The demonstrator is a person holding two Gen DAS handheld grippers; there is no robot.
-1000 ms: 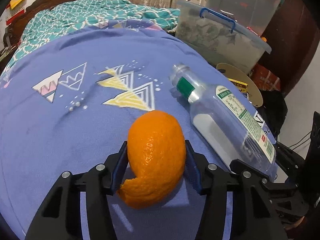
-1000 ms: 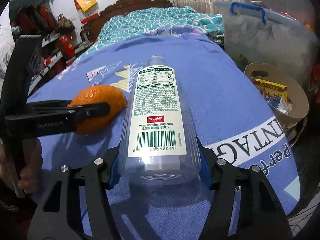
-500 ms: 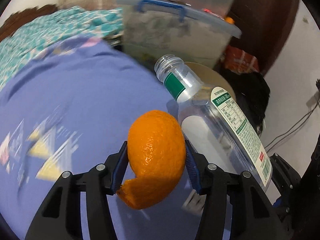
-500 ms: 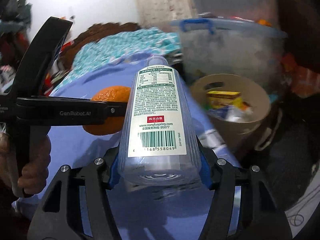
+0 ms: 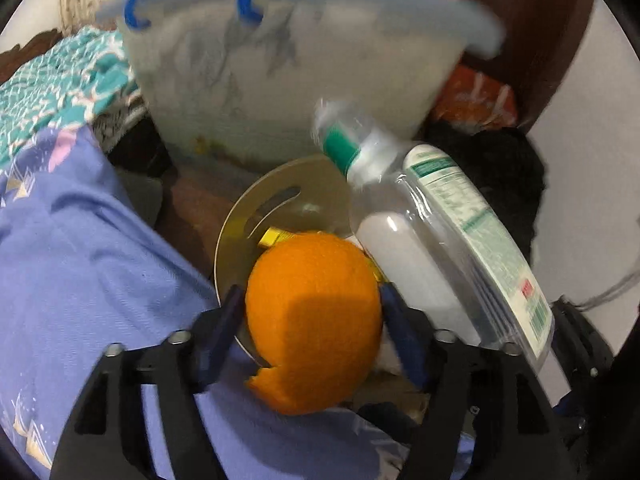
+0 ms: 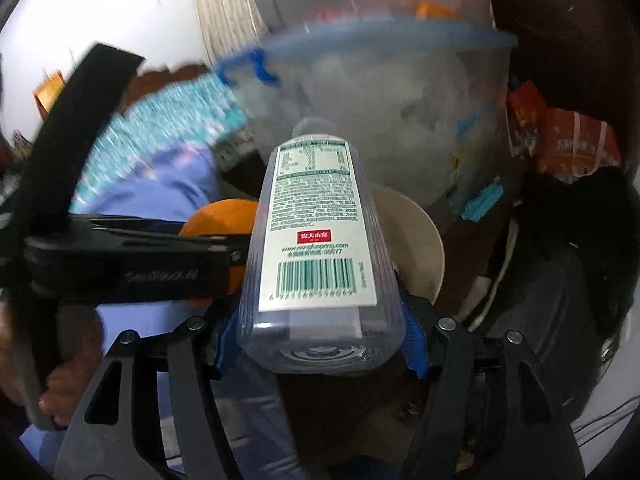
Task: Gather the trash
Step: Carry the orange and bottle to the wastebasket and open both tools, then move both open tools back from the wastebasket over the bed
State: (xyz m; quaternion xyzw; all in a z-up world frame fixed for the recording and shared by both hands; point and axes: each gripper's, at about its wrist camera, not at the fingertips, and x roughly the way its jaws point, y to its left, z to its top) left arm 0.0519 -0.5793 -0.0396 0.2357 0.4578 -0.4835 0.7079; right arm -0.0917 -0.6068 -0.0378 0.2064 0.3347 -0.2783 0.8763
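Your left claw (image 5: 312,320) has just been opening, the orange citrus peel (image 5: 316,328) between its jaws — over the round tan waste bin (image 5: 280,200). Your right claw (image 6: 320,340), likewise widening, brackets the clear plastic bottle (image 6: 316,248) above that bin.

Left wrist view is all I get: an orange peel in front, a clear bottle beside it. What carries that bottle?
Observer: The right gripper. The bottle has its base between the blue pads, which look pressed on its sides, though the jaws have just been opening.
Visitor: And who carries my camera?
Observer: A person's hand holds the left gripper by its handle. Its jaws have just been opening, with the orange peel between them.
Visitor: Is the bottle over the round bin?
Observer: It seems so: the bin shows its rim on the bottle's right side too.
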